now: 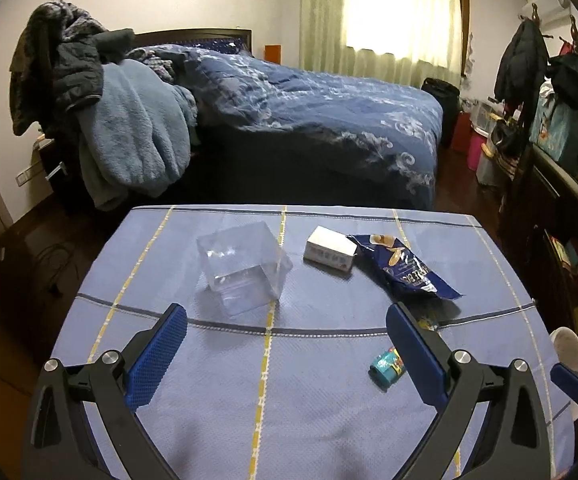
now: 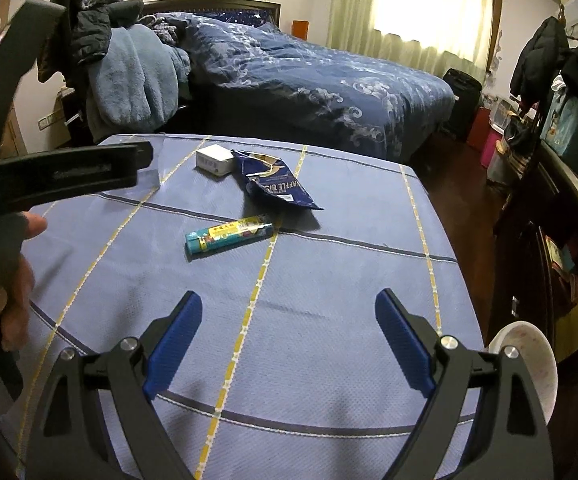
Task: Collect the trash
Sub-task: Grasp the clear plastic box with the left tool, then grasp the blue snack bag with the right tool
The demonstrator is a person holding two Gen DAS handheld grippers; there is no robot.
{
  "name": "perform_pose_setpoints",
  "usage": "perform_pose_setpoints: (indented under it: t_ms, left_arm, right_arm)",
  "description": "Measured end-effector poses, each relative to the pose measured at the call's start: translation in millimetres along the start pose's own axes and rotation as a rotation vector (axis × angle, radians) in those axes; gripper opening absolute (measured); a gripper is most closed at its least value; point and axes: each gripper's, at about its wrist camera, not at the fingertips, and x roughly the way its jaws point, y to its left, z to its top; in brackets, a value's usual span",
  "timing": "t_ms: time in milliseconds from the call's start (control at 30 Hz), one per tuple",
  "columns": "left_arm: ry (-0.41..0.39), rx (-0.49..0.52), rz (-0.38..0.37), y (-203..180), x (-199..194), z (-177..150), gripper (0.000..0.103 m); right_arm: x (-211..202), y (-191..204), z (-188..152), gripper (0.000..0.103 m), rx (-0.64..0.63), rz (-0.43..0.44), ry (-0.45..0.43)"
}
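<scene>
Several pieces of trash lie on a table with a blue checked cloth [image 1: 217, 360]. A clear plastic box [image 1: 245, 266] stands at the middle left. Beside it sit a small white carton [image 1: 329, 249] and a crumpled dark blue snack bag [image 1: 403, 266]. A teal wrapper tube [image 2: 228, 235] lies nearer, partly hidden behind my left gripper's right finger in the left wrist view. My left gripper [image 1: 287, 316] hangs open above the cloth, short of the clear box, nothing between its pads. My right gripper [image 2: 289, 304] is open too, well short of the teal tube [image 1: 387, 364].
A white bowl [image 2: 529, 364] sits off the table's right edge. A bed with a blue quilt [image 1: 309, 96] stands behind the table, and clothes are piled on a chair [image 1: 89, 80] at left. Cluttered shelves [image 1: 561, 208] line the right side. A hand on the left gripper's handle [image 2: 17, 276] shows at left.
</scene>
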Motion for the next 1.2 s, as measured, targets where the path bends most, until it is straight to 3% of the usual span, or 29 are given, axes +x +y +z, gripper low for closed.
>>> perform_pose_setpoints:
  t_ms: [133,333,433,600,800,833,867,900,1067,1200]
  left_arm:
    - [0.014,-0.034,-0.012,12,16,9,0.099]
    - [0.088,-0.184,-0.076,55,47,19,0.099]
    - [0.116,-0.178,-0.102,54,60,20,0.099]
    - [0.125,-0.112,-0.072,36,83,27,0.099]
    - [0.158,-0.130,0.002,38,108,31,0.098]
    - [0.157,-0.126,0.011,39,109,30,0.095]
    - [0.159,-0.121,0.011,40,110,29,0.080]
    - [0.175,-0.114,0.007,40,112,28,0.074]
    - [0.160,-0.099,-0.002,44,107,31,0.057]
    - [0.165,-0.101,-0.015,50,99,30,0.054]
  right_arm:
    - [1,-1,0,0.089,-0.003,-0.002,-0.001]
    - [9,-10,0,0.092,0.015,0.009,-0.003]
    - [19,-11,1,0.092,0.020,0.018,0.014]
    - [24,-6,3,0.092,0.002,0.024,0.022]
    - [24,-1,9,0.092,-0.030,0.025,0.010]
    - [25,-1,11,0.092,-0.031,0.025,0.007]
    - [26,0,14,0.092,-0.030,0.026,0.007]
    - [27,1,16,0.092,-0.025,0.028,0.008]
    - [37,-1,30,0.091,0.037,0.079,0.031]
    - [48,-1,52,0.091,0.061,0.089,0.017]
